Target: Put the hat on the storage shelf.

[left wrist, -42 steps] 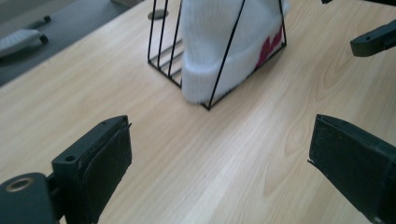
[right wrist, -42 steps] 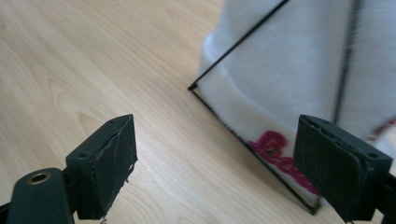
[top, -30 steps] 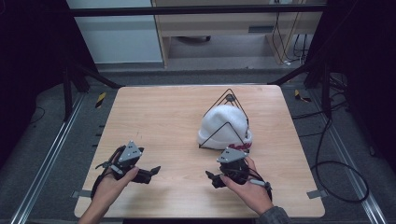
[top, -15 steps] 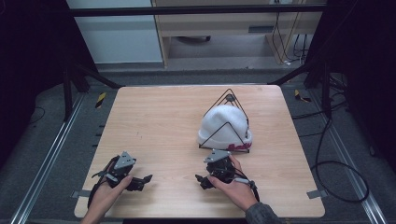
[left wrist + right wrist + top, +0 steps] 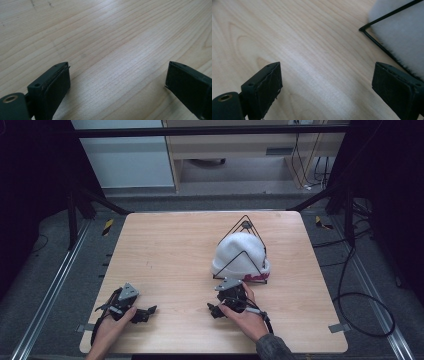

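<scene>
A white knitted hat (image 5: 239,254) sits over a black wire pyramid stand (image 5: 245,224) on the right half of the wooden table (image 5: 170,250), with a pink-red edge at its base. My right gripper (image 5: 216,309) rests low on the table just in front of the hat, open, nothing between its jaws. In the right gripper view the hat (image 5: 404,37) and a corner of the wire stand (image 5: 362,29) lie at the upper right, beyond the jaws. My left gripper (image 5: 145,314) lies near the table's front left corner, open and holding nothing.
A black cable (image 5: 360,300) loops on the floor to the right of the table. Metal rails (image 5: 47,295) run along both sides. Bare wood spreads across the table's left and middle.
Both hands have drawn back toward the table's front edge. The right gripper has shifted left, away from the hat's base. The hat and stand have not moved.
</scene>
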The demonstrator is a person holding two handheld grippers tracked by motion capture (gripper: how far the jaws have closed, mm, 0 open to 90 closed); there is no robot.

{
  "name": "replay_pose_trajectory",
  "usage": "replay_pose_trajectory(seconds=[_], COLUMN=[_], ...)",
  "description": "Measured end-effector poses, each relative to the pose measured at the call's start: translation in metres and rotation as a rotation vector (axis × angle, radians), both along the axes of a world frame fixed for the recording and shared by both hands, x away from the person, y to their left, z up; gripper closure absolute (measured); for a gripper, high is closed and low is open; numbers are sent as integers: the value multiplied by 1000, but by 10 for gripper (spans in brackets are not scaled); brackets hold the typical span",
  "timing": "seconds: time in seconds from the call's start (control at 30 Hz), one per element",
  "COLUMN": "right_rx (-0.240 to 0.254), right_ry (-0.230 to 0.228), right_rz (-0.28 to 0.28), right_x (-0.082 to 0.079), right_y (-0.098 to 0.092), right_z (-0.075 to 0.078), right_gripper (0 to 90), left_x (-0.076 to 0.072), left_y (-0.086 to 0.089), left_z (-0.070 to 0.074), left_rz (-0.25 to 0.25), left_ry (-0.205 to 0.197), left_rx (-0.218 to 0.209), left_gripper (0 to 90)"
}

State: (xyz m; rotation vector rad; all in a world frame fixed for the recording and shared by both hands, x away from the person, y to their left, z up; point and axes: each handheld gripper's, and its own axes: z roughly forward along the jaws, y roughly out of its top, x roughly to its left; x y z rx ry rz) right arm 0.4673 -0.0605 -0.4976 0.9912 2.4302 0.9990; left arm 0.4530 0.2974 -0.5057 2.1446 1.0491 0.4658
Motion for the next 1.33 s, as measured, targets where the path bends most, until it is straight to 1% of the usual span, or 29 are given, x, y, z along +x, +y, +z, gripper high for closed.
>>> replay_pose_trajectory(seconds=[0.1,0.23,0.33,0.37,0.53,0.63,0.77,0.83,0.87,1.0,1.1,1.33], right_rx=[4,13,21,20,13,13,40,43,44,43,44,47], right_ry=[-16,-27,-21,-28,-15,-19,-8,-4,-6,-5,-6,-6], right_rz=[-42,-60,-69,-74,-91,-97,-115,-125,-127,-104,-109,-110], right_x=[4,8,10,10,11,13,14,14,13,7,3,1], right_y=[1,3,6,7,8,10,11,11,12,12,11,11], right_z=[-3,-4,-4,-6,-9,-11,-13,-14,-14,-14,-14,-15], right_gripper=[106,106,99,99,99,94,84,82,82,82,82,82], left_x=[2,5,8,9,10,10,10,10,10,10,10,10], left_y=[1,1,1,1,0,0,0,0,0,0,0,0], left_z=[-2,-2,-2,-3,-3,-3,-3,-3,-3,-3,-3,-3], left_rz=[5,18,25,26,36,39,41,41,41,42,46,45], left_ry=[-6,-4,-4,-4,-1,1,1,0,0,2,0,0], left_rx=[1,-2,4,5,14,14,15,13,13,15,12,12], left_gripper=[48,45,43,37,11,4,2,0,0,0,0,0])
